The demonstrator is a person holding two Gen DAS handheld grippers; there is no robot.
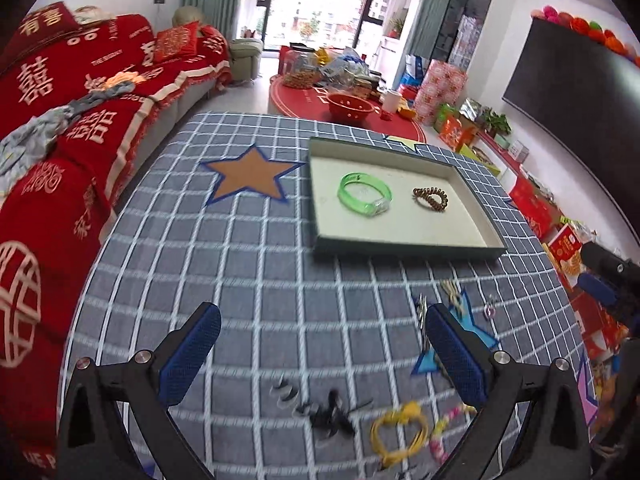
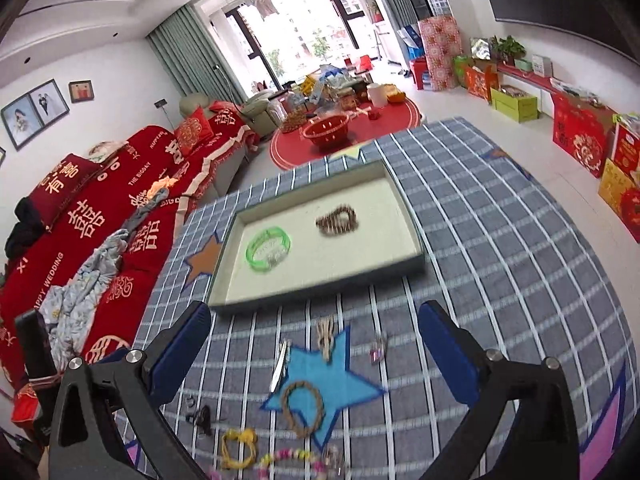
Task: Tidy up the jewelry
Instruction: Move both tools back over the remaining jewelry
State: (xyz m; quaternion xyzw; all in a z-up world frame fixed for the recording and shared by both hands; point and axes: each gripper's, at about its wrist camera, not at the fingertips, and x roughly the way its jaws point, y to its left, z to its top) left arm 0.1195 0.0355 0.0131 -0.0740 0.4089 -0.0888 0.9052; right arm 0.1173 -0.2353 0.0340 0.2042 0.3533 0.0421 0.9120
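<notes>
A shallow tray (image 1: 400,246) (image 2: 320,292) lies on the checked tablecloth and holds a green bangle (image 1: 365,199) (image 2: 267,249) and a brown coiled band (image 1: 430,199) (image 2: 337,221). Loose jewelry lies nearer me: a yellow bracelet (image 1: 398,432) (image 2: 238,448), a pink and yellow bead string (image 1: 440,432) (image 2: 290,458), a brown braided ring (image 2: 302,406), black pieces (image 1: 330,416) (image 2: 200,418), a silver clip (image 2: 280,364). My left gripper (image 1: 322,354) is open and empty above them. My right gripper (image 2: 316,360) is open and empty, over the blue star.
A red-covered sofa (image 1: 60,128) runs along the left of the table. A red round table (image 1: 348,112) with a basket and clutter stands beyond the far edge. Gift boxes (image 2: 580,136) line the right wall. The right gripper's body (image 1: 612,280) shows at the right in the left wrist view.
</notes>
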